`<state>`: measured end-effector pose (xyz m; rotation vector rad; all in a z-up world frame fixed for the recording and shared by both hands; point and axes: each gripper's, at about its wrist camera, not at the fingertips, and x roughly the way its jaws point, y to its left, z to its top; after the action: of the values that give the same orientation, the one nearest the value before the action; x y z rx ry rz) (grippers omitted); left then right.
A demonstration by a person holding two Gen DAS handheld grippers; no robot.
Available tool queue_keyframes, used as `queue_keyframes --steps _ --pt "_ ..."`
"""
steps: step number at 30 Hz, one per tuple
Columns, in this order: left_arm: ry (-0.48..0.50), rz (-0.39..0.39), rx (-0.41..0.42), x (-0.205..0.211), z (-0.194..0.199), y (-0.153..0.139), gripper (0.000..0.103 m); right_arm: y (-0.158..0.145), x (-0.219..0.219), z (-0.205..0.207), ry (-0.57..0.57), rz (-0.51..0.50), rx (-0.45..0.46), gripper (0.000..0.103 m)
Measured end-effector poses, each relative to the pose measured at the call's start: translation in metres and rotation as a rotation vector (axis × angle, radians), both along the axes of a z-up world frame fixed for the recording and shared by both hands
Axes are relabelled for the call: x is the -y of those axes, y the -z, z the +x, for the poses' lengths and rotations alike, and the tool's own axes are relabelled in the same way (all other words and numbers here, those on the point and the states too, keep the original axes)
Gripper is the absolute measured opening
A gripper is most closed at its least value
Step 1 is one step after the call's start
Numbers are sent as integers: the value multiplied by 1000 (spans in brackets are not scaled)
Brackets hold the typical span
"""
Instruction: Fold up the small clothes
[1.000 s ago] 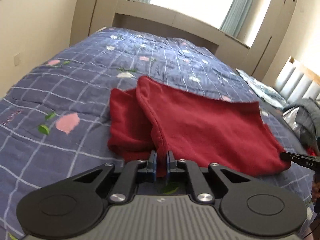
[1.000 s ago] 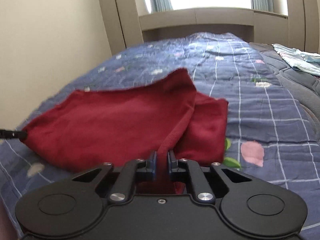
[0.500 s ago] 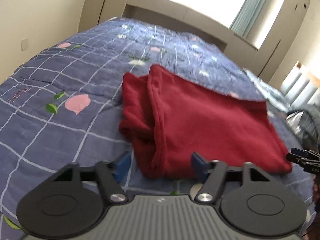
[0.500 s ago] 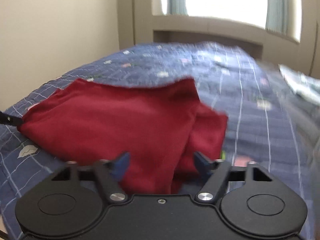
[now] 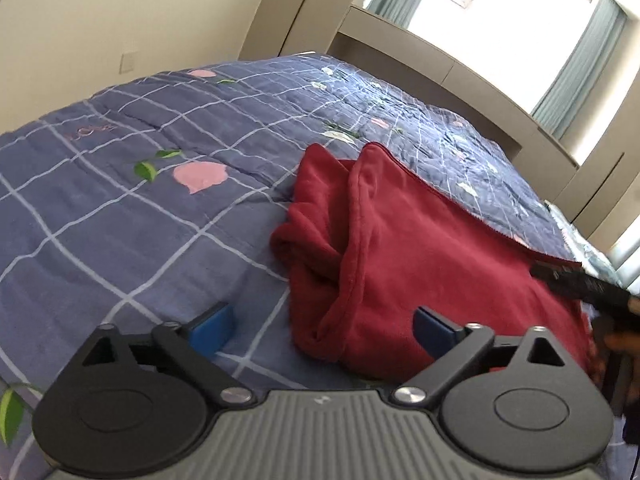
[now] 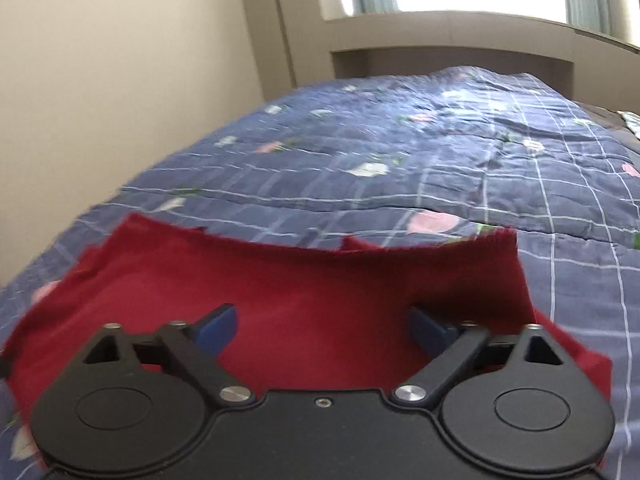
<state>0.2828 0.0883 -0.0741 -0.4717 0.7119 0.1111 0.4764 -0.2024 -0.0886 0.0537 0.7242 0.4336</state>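
Observation:
A dark red garment [image 5: 420, 248] lies folded on the bed, its doubled edge bunched at the near left. My left gripper [image 5: 322, 326] hangs low over that near corner, jaws opening wide. The cloth lies between the blue pads [image 5: 212, 326] but neither presses on it. The right gripper's dark tip [image 5: 580, 284] shows blurred at the garment's right end. In the right wrist view the garment [image 6: 320, 276] spreads flat under my right gripper [image 6: 323, 326], whose jaws are also opening, with cloth below them and nothing gripped.
A blue checked bedspread [image 5: 140, 220] with pink and green flowers covers the bed. A cream wall [image 5: 100, 20] runs along the left side. A beige ledge and bright window stand beyond the bed's far end. Pale folded fabric [image 5: 576, 236] lies at the far right.
Both grippers were shut on the garment's near edge and have let it go, their jaws spreading wide. The cloth has settled onto the bed. The right gripper has slid left across the garment.

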Motion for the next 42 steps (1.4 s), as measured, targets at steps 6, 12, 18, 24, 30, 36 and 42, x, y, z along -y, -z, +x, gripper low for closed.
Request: queue_keyframes --steps 6,12,18,24,30,36,42 --pt "20 80 8 12 2 4 103 15 -16 2 -2 -117 36 102" --pt "25 71 21 10 -1 4 103 7 -29 -6 31 -207 53 102" --pt "52 23 -12 5 -4 -3 103 -11 -43 -64 2 -141 75 102" --pt "60 7 -27 7 -20 -5 103 5 -79 -134 -77 -306 238 102" --pt "77 11 -44 14 -30 -7 103 5 -89 -147 -23 -351 291 102" --pt "47 -262 -8 1 -32 -3 103 12 -81 -162 -55 -315 282 102" --pt "-114 -339 100 -1 -28 16 103 17 -58 -140 -67 -128 143 102"
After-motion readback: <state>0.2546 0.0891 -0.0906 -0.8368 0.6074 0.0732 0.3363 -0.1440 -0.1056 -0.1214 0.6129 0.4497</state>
